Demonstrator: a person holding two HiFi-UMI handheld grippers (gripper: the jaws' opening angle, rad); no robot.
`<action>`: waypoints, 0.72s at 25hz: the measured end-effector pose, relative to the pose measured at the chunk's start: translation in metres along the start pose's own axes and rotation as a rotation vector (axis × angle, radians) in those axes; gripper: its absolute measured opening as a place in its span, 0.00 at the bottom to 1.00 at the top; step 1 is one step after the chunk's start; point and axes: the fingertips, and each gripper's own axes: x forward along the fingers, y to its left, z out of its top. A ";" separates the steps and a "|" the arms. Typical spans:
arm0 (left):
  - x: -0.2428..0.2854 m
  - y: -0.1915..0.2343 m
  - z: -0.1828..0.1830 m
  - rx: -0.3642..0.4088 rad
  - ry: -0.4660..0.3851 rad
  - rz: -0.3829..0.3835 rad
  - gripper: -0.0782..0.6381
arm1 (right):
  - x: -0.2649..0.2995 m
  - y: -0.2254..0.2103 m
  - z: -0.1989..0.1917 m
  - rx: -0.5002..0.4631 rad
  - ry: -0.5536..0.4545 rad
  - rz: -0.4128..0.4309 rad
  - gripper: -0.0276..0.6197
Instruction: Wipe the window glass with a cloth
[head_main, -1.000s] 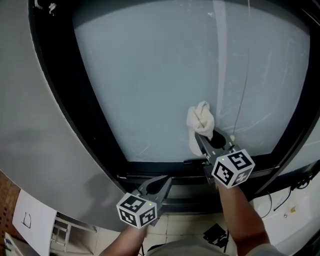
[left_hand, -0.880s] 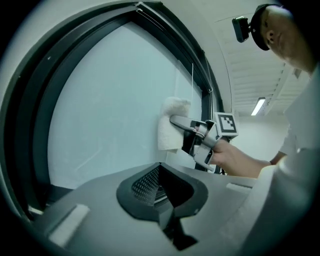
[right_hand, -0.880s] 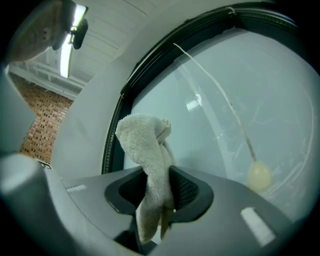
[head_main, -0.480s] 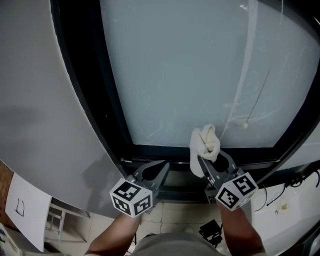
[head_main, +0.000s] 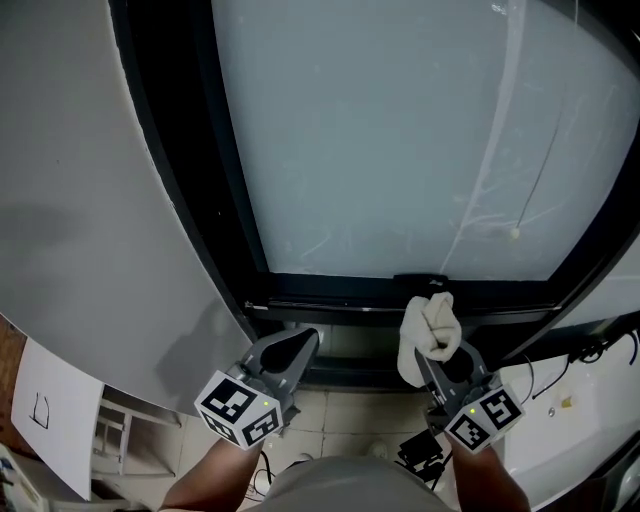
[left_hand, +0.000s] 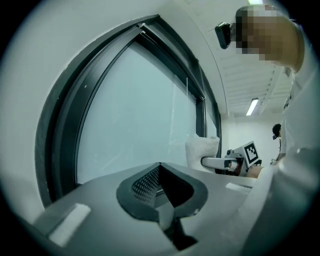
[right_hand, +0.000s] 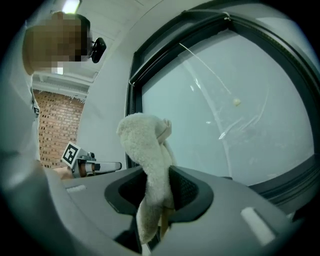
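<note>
In the head view, the right gripper (head_main: 443, 368) is clamped on a bunched white cloth (head_main: 430, 332). The cloth sits in front of the bottom frame rail (head_main: 340, 292), at its right part, and off the window glass (head_main: 400, 150) above that rail. The left gripper (head_main: 287, 352) hangs below the rail toward its left, well apart from the cloth. A thin cord with a small bead (head_main: 515, 232) hangs across the glass above the rail's right end. We judge it the likeliest snag, since a sweep up from the rail could catch it and tug the cloth.

In the left gripper view, the jaws meet with nothing between them, so this gripper is closed and empty. The cloth shows farther along the rail, short of the pane.

In the right gripper view, the jaws pinch only a narrow fold low on the cloth. Most of the cloth stands loose above them, with a tail hanging below. That grip looks thin to us (a fold, not the bulk). Firm pressure or drag on the glass could pull the cloth free or bend it aside. That would leave the hard jaw tips to meet the pane. Starting too low could also wipe the rail instead of the glass.
</note>
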 end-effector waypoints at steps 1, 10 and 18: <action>-0.005 0.000 -0.002 0.005 0.005 -0.004 0.13 | -0.007 0.000 -0.004 -0.004 0.008 -0.006 0.23; -0.025 0.012 -0.005 0.003 0.000 0.029 0.13 | -0.043 -0.007 -0.017 -0.005 0.035 -0.082 0.23; -0.025 0.014 0.003 0.008 -0.027 0.045 0.13 | -0.048 -0.006 -0.012 0.007 0.011 -0.093 0.23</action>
